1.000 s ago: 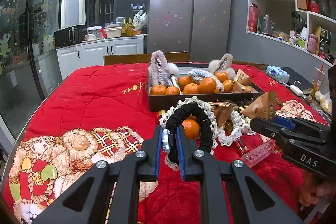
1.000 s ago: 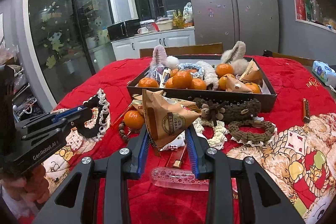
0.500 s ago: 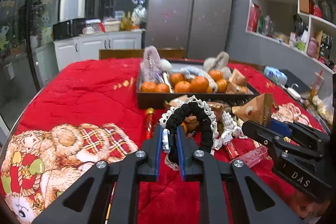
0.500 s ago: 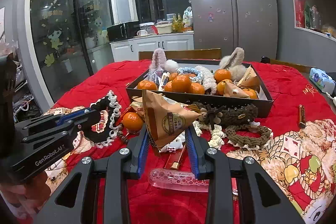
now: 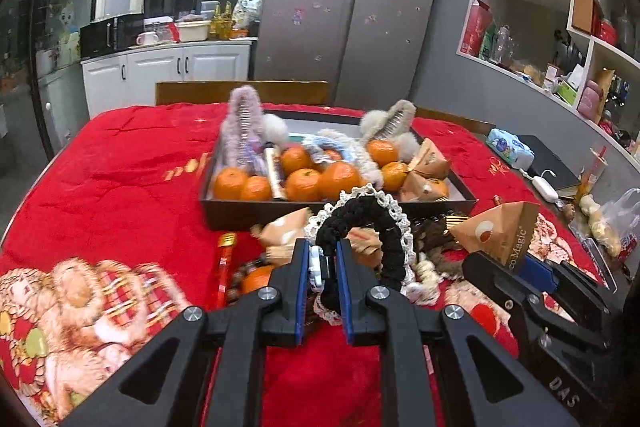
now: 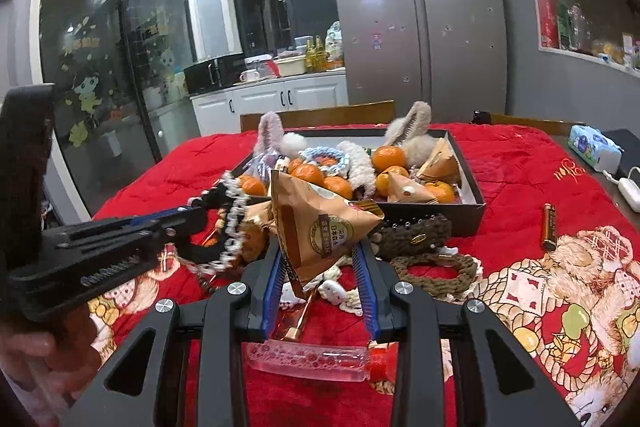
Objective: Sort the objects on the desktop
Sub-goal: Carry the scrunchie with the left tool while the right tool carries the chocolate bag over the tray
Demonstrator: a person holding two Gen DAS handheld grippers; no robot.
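Note:
My left gripper (image 5: 322, 259) is shut on a black hair scrunchie with white lace trim (image 5: 370, 227) and holds it above the red cloth; it also shows in the right wrist view (image 6: 230, 223). My right gripper (image 6: 322, 267) is shut on a tan triangular snack packet (image 6: 320, 223), lifted above the clutter; the packet shows at the right of the left wrist view (image 5: 500, 233). Behind both stands a dark tray (image 5: 248, 213) holding oranges (image 5: 304, 183), fluffy hair clips and more packets; its front wall shows in the right wrist view (image 6: 468, 215).
Loose on the red cloth lie a brown braided band (image 6: 436, 273), a brown knitted pouch (image 6: 416, 235), a clear pink tube (image 6: 308, 363), a gold tube (image 6: 549, 227), an orange (image 5: 256, 277) and a red stick (image 5: 224, 261). A tissue pack (image 5: 510, 147) sits far right.
Both grippers have risen and moved forward toward the tray with their loads. The left gripper has drawn closer to the right one.

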